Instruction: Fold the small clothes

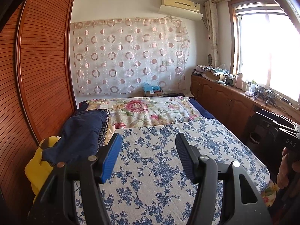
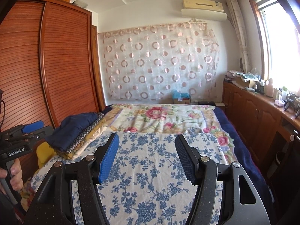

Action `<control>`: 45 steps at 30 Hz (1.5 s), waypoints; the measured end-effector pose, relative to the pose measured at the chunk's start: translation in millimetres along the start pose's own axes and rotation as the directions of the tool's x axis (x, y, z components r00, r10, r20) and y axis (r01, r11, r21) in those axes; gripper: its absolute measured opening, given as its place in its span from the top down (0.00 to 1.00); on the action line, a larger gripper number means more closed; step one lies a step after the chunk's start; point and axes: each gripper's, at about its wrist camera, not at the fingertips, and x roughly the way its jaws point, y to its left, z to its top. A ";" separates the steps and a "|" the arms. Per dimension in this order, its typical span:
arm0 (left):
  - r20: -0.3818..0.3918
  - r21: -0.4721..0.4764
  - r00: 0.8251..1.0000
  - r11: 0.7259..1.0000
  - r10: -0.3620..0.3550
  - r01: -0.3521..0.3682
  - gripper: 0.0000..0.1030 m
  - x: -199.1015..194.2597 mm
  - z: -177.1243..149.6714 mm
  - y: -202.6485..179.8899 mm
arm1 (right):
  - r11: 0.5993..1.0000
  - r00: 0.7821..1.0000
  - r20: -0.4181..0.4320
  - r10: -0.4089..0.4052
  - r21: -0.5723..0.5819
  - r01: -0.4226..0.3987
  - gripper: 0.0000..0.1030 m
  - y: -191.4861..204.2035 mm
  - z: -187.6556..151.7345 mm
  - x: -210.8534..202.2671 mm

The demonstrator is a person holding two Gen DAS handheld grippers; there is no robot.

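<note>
Left gripper [image 1: 148,156] and right gripper [image 2: 147,156] both hover over the bed, fingers spread wide, nothing between them. Under both: blue floral quilt [image 1: 168,159] lying flat, bare of clothes. Left of it, near the wardrobe [image 1: 43,75], a stack of clothes [image 2: 75,133]: navy garment [image 1: 82,133] on top looks loosely folded, patterned pieces under it, something yellow [image 1: 37,168] beside. Farther back, the pink floral blanket [image 1: 150,110]. Ambiguous stage: fits either clothes waiting to be folded or a folded stack set aside. No garment is spread out, so no fold is in hand. Any next grasp would need a reach left to the stack.
</note>
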 end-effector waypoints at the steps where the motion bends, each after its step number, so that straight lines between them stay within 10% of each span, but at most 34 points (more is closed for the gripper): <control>1: 0.000 -0.002 1.000 1.000 -0.001 0.001 0.42 -0.3 -0.8 1.1 | 1.000 1.000 0.001 -0.001 0.000 0.001 0.38 -0.6 -0.2 -0.4; 45: 0.000 0.000 1.000 1.000 0.001 -0.001 0.42 -4.5 0.3 1.9 | 1.000 1.000 0.001 0.004 0.002 -0.004 0.38 -3.1 -3.5 1.5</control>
